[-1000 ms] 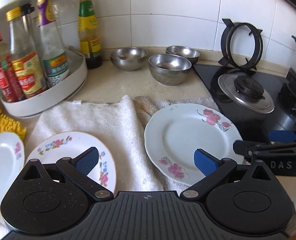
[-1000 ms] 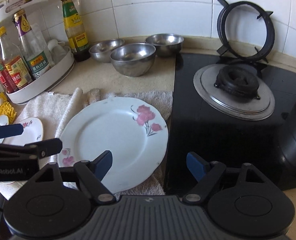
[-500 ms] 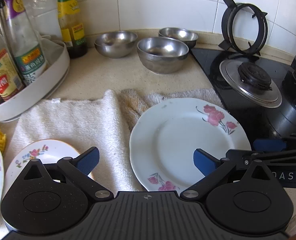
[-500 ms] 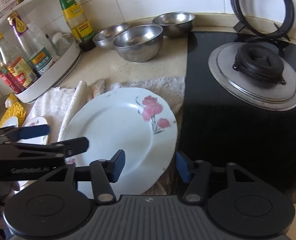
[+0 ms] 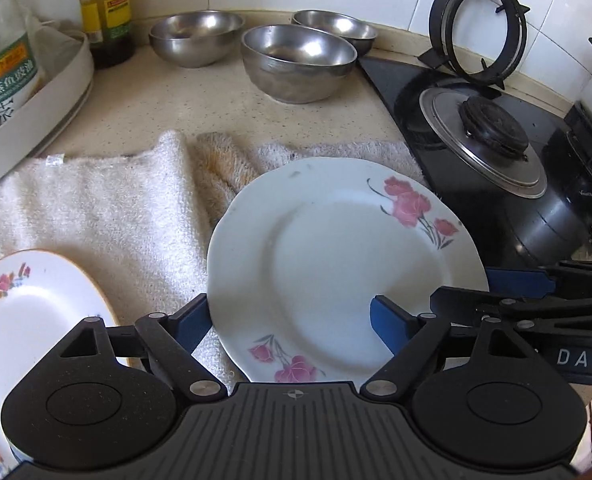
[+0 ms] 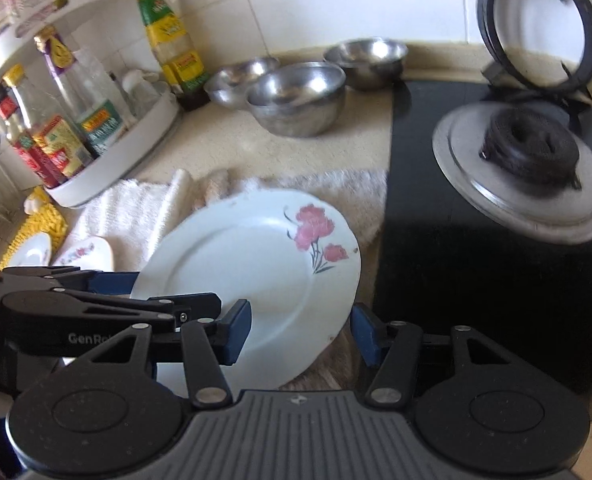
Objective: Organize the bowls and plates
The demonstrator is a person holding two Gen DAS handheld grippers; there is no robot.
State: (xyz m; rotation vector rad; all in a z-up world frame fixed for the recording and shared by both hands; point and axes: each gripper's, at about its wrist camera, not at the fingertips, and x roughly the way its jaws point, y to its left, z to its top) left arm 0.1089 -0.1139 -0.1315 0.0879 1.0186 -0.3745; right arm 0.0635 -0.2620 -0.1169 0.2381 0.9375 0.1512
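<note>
From the left wrist, the left gripper (image 5: 288, 320) stands apart astride the plate's (image 5: 335, 256) near-left rim on the towel (image 5: 96, 208); from the right wrist, the right gripper (image 6: 300, 334), also apart, straddles its near-right rim, equally near.

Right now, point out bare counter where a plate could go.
Free: the speckled counter between the white rack, steel bowls and towel. The towel's left half is bare too. Crowded: the rose plate, between both hand-held grippers, and the back corner.
</note>
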